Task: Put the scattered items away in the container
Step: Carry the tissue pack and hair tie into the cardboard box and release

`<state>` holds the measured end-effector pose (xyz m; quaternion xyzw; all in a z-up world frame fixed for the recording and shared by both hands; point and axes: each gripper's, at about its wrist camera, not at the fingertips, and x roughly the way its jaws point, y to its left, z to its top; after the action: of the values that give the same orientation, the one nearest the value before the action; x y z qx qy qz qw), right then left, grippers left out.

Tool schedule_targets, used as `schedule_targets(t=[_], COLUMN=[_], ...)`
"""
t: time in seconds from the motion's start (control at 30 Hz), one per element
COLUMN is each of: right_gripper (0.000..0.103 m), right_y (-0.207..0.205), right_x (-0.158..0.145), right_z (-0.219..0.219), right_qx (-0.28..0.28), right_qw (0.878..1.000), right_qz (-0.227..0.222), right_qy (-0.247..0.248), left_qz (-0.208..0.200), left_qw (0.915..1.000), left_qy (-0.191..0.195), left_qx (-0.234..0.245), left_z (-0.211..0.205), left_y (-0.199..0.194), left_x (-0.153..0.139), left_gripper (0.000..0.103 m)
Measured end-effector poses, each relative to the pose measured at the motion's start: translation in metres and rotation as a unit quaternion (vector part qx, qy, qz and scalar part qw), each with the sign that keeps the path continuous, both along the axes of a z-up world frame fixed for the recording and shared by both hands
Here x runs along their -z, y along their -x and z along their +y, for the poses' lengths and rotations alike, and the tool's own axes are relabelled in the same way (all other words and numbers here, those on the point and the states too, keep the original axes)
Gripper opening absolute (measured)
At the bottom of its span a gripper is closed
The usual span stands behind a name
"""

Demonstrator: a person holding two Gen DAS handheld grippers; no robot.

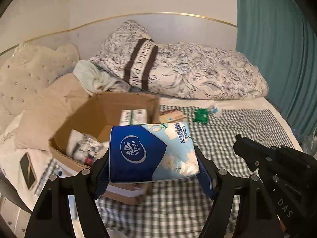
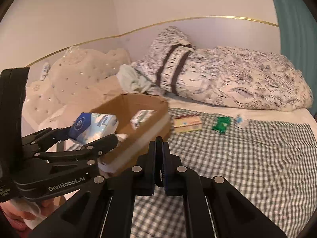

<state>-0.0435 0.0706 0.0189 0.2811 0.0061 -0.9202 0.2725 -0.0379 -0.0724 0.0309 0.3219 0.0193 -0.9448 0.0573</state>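
A checked bedspread (image 2: 247, 158) covers the bed, with a rolled floral quilt (image 1: 198, 73) along the far side and a teal curtain (image 1: 277, 49) at the right edge. Near the pillows sits an open cardboard box (image 1: 95, 115); inside lie a green-and-white carton (image 1: 134, 116) against the far wall and a blurred white packet (image 1: 83, 146) in the near corner.

The left gripper (image 1: 153, 166) clamps a soft tissue pack (image 1: 152, 152), dark blue with a white Vinda logo on one half and pale blue with white blossoms on the other, held above the box's near right corner. The right gripper (image 2: 158, 144) is clenched with nothing between its fingers, hanging over the bedspread just right of the box.

Beyond the box, still on the bedspread, lie a flat yellowish packet (image 2: 187, 124), a green sachet (image 2: 221, 125) and a small clear-and-blue wrapper (image 2: 240, 119). A phone (image 1: 27, 168) lies at the box's left. The checked area to the right is open.
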Motion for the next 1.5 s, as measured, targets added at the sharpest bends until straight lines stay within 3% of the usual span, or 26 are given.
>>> schedule_targets(t=[0.23, 0.4, 0.53, 0.67, 0.83, 0.9, 0.93, 0.97, 1.13, 1.37, 1.5], right_gripper=[0.005, 0.005, 0.005, 0.005, 0.007, 0.029, 0.062, 0.078, 0.078, 0.078, 0.078], right_y=[0.016, 0.055, 0.087, 0.117, 0.136, 0.143, 0.145, 0.147, 0.149, 0.141, 0.134], right_x=[0.000, 0.011, 0.022, 0.036, 0.038, 0.039, 0.039, 0.039, 0.028, 0.003, -0.003], right_z=[-0.065, -0.108, -0.127, -0.140, -0.143, -0.142, -0.140, -0.136, -0.109, -0.072, -0.050], right_qx=[-0.049, -0.073, -0.087, -0.096, -0.105, -0.107, -0.102, -0.090, -0.072, -0.043, -0.027], right_qw=[0.999, 0.997, 0.996, 0.995, 0.993, 0.992, 0.992, 0.992, 0.989, 0.992, 0.995], right_qz=[0.011, 0.008, -0.002, -0.019, -0.030, -0.046, -0.056, -0.057, -0.061, -0.032, -0.018], right_qy=[-0.001, 0.007, 0.024, 0.013, 0.039, 0.052, 0.058, 0.064, 0.116, 0.115, 0.096], left_qz=[-0.008, -0.021, -0.031, -0.028, -0.034, -0.040, -0.040, -0.039, -0.034, -0.026, -0.024], left_qw=[0.9990, 0.9966, 0.9955, 0.9926, 0.9926, 0.9927, 0.9921, 0.9913, 0.9899, 0.9911, 0.9929], left_qy=[0.000, -0.016, 0.002, -0.011, 0.002, -0.005, -0.002, 0.004, 0.015, 0.017, -0.008], left_qx=[-0.043, -0.078, -0.090, -0.118, -0.116, -0.114, -0.118, -0.125, -0.137, -0.129, -0.116], left_z=[-0.061, -0.097, -0.110, -0.121, -0.111, -0.108, -0.105, -0.103, -0.089, -0.067, -0.050], left_y=[0.011, 0.031, 0.050, 0.063, 0.075, 0.078, 0.078, 0.078, 0.075, 0.068, 0.066], left_x=[0.007, 0.021, 0.035, 0.046, 0.055, 0.057, 0.057, 0.057, 0.051, 0.037, 0.030], left_gripper=[0.076, 0.076, 0.076, 0.076, 0.078, 0.091, 0.098, 0.098, 0.098, 0.098, 0.098])
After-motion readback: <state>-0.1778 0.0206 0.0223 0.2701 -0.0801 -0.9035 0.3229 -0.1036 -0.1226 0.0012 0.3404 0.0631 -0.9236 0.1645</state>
